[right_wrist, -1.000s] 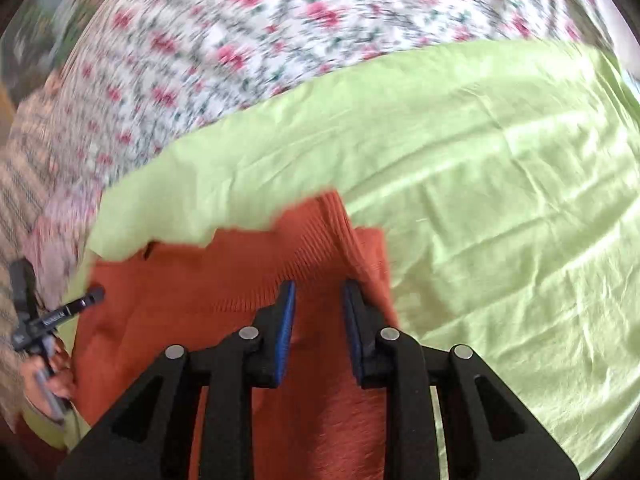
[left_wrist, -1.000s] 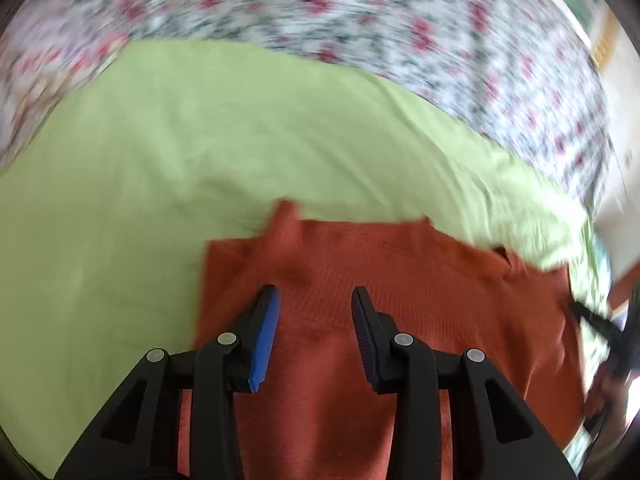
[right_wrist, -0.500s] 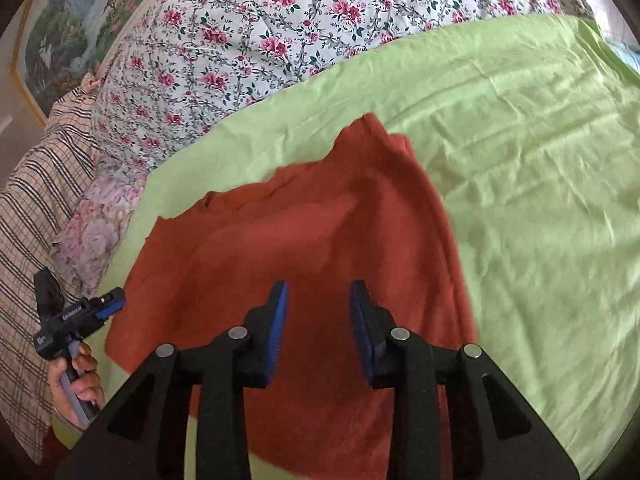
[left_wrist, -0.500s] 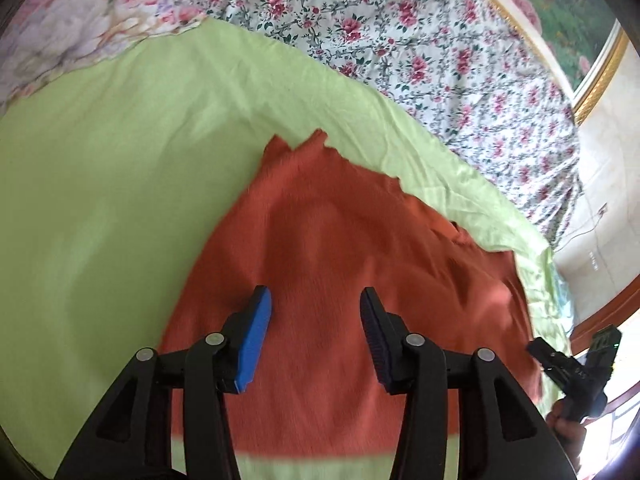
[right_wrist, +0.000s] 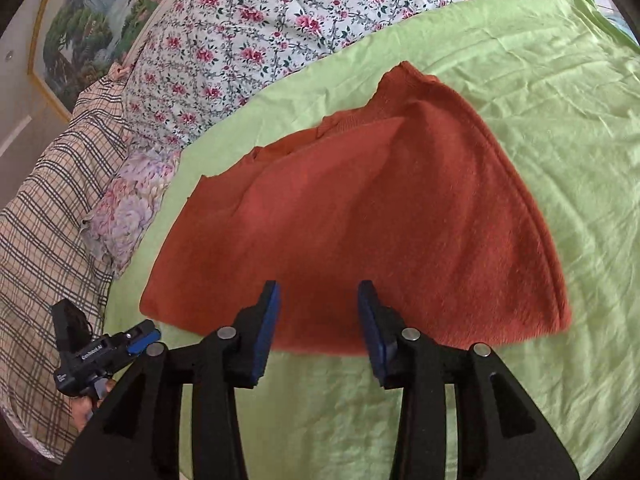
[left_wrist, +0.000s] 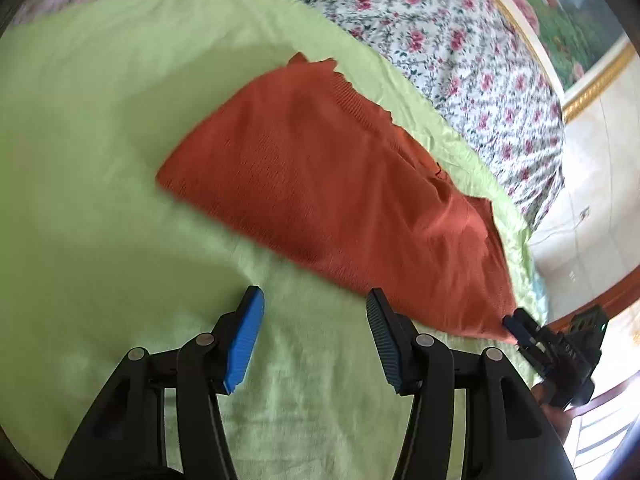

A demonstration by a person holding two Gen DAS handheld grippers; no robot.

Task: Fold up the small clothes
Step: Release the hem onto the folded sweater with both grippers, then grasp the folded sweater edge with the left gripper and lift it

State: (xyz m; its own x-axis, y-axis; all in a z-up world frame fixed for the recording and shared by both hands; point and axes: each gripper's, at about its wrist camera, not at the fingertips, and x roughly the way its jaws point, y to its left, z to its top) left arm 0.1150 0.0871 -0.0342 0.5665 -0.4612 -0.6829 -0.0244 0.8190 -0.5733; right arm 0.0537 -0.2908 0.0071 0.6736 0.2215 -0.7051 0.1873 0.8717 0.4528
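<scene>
A rust-orange knit garment (left_wrist: 340, 184) lies folded on a light green sheet (left_wrist: 100, 160); it also shows in the right wrist view (right_wrist: 380, 220). My left gripper (left_wrist: 316, 336) is open and empty, held over the sheet just in front of the garment's near edge. My right gripper (right_wrist: 318, 328) is open and empty, its tips over the garment's near edge. The right gripper shows in the left wrist view (left_wrist: 556, 352) at the garment's right corner, and the left gripper shows in the right wrist view (right_wrist: 100, 352) at the left.
A floral bedcover (right_wrist: 300, 12) lies beyond the green sheet (right_wrist: 560, 120). A plaid cloth (right_wrist: 44, 208) and a floral pillow (right_wrist: 128, 200) lie at the left. A framed picture (left_wrist: 560, 8) hangs on the wall behind the bed.
Both grippers have let go of the garment and pulled back toward me. The garment's far edge now lies folded over, and both jaws have opened wider.
</scene>
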